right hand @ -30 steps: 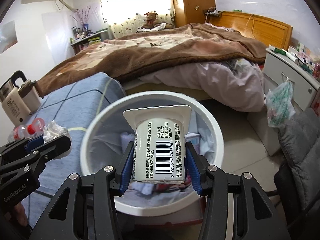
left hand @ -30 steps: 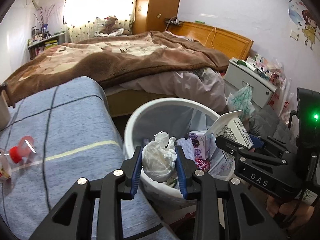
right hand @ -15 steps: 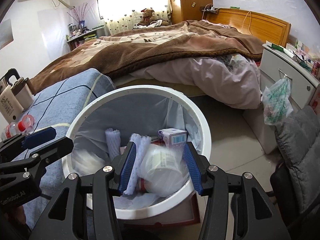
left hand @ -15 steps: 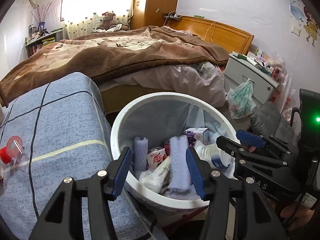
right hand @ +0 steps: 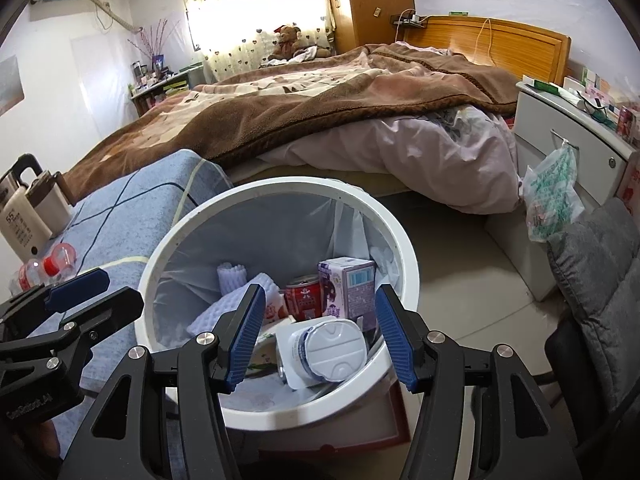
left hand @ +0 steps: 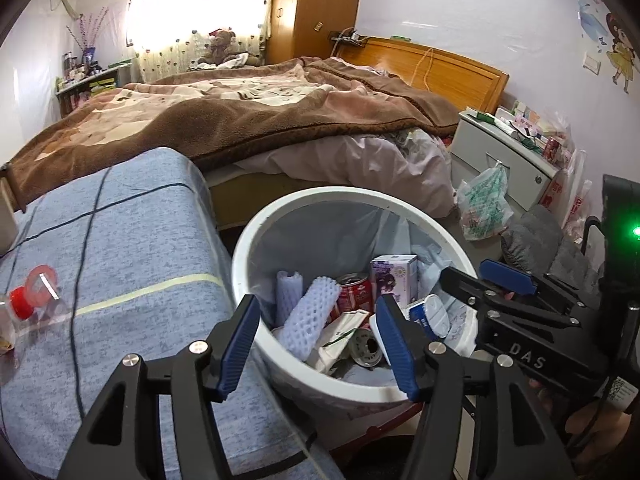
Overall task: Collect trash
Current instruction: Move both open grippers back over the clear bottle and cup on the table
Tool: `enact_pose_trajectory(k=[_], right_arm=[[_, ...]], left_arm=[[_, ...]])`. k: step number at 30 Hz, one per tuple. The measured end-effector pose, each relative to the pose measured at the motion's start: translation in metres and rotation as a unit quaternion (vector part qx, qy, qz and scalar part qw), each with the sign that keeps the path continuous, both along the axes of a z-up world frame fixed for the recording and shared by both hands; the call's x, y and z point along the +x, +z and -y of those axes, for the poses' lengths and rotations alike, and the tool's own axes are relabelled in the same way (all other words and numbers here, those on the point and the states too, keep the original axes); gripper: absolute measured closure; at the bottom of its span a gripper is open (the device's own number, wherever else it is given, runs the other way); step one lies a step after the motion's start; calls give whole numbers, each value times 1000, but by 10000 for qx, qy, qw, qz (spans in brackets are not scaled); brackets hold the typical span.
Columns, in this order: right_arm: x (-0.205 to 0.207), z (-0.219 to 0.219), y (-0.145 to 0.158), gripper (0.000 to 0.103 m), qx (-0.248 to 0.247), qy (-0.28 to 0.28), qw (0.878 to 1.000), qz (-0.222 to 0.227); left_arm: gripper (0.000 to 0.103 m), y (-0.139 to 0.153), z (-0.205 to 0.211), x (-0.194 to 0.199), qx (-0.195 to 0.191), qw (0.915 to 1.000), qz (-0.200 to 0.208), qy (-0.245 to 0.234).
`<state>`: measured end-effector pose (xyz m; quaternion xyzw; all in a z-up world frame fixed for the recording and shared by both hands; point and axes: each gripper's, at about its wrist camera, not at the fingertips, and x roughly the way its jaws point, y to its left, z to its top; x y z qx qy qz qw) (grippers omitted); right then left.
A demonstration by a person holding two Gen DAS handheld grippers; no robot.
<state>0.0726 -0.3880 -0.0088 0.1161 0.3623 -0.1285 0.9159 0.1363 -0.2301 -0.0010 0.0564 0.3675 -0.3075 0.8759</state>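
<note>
A white round trash bin (left hand: 424, 212) (right hand: 404, 240) with a plastic liner stands on the floor below both grippers. Inside lie a white yogurt cup (right hand: 328, 346) (left hand: 430, 314), a red can (right hand: 305, 294) (left hand: 354, 292), a purple carton (right hand: 348, 286) (left hand: 393, 276), foam net sleeves (left hand: 310, 320) and a crumpled white tissue (left hand: 338, 338). My left gripper (left hand: 318, 346) hangs over the bin's near rim, its jaws opening, nothing between them. My right gripper (right hand: 320, 340) hovers above the yogurt cup, jaws opening, empty. Each gripper shows at the edge of the other's view.
A blue checked cloth surface (left hand: 120, 248) lies left of the bin, with a red-capped plastic bottle (left hand: 28, 300) (right hand: 48, 264) on it. A kettle (right hand: 28, 208) stands at its far left. A bed with a brown blanket (right hand: 320, 96) lies behind; a nightstand (right hand: 572, 140), hanging bag (right hand: 548, 196) and grey cushion (right hand: 600, 276) stand right.
The left gripper opened and let the tissue wad fall into the bin. The right gripper opened and dropped the yogurt cup, which now rests on the trash inside.
</note>
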Motion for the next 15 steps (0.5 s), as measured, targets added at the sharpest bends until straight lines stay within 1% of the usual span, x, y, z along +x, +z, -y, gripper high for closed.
enact_pose_trajectory(k=[4, 8, 15], right_arm=[[-5, -8, 6, 45, -74, -3, 10000, 64], [-12, -21, 13, 45, -232, -38, 9996, 181], [-10, -45, 21, 45, -98, 156, 9993, 321]], left_arm=[[40, 4, -8, -5, 22, 9999, 98, 100], [40, 8, -22, -9, -86, 9997, 114, 198], [40, 17, -51, -15, -173, 9986, 282, 418]])
